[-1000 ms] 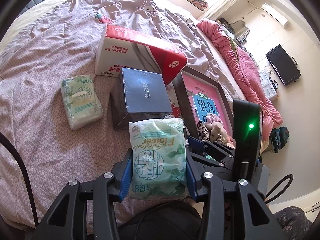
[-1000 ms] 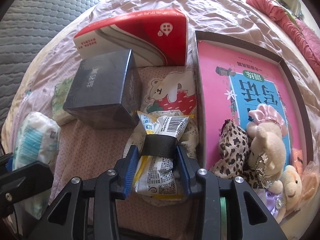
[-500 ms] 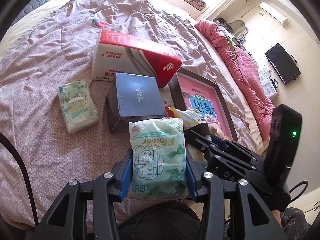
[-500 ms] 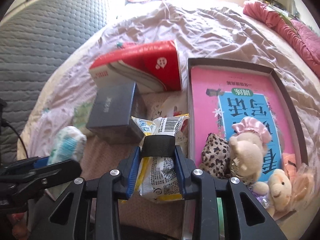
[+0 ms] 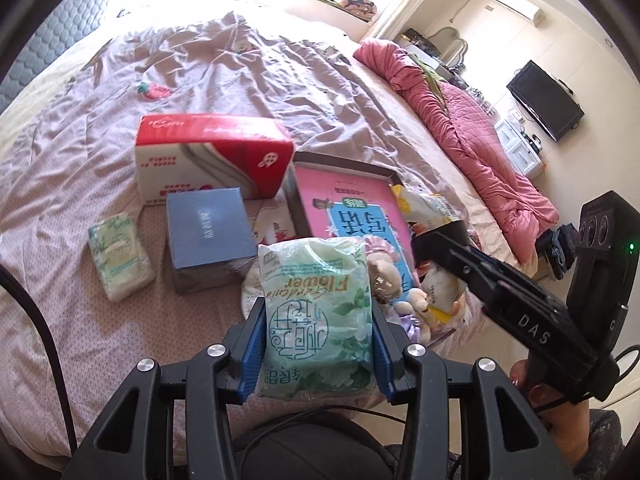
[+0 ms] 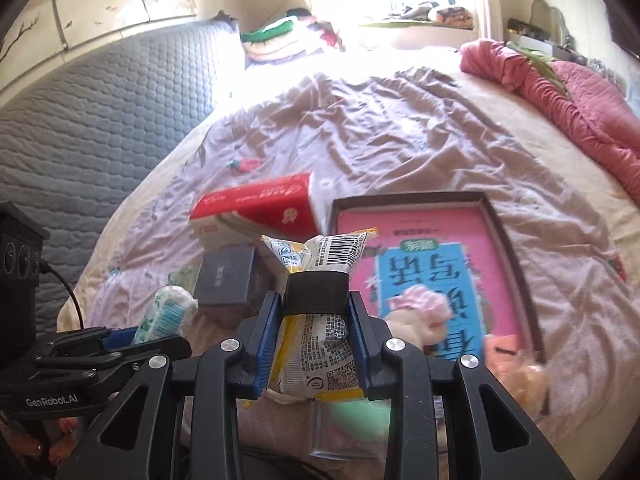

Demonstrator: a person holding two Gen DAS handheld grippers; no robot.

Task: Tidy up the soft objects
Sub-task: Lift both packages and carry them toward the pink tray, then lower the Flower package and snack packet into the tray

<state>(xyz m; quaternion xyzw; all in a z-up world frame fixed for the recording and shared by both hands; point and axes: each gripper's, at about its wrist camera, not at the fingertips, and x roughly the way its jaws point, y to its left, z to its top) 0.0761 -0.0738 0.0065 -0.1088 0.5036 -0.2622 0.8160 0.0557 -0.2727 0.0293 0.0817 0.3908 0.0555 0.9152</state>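
Note:
My left gripper (image 5: 316,320) is shut on a pale green tissue pack (image 5: 316,280) and holds it above the bed. My right gripper (image 6: 314,308) is shut on a yellow and white snack packet (image 6: 320,252), clear of the bedding. In the left wrist view the right gripper (image 5: 440,240) hangs over the brown tray (image 5: 344,160) with the packet (image 5: 424,204) in it. Plush toys (image 5: 384,276) lie in the tray's near end. A second green tissue pack (image 5: 120,256) rests on the sheet at the left.
A red and white tissue box (image 5: 212,156) and a dark blue box (image 5: 208,232) sit left of the tray. A pink quilt (image 5: 460,120) runs along the bed's right edge. A grey padded headboard (image 6: 100,112) is at the left.
Both grippers have risen with their loads. The right one lifted the snack packet off the bed and now hangs over the tray. The bed items look smaller and farther.

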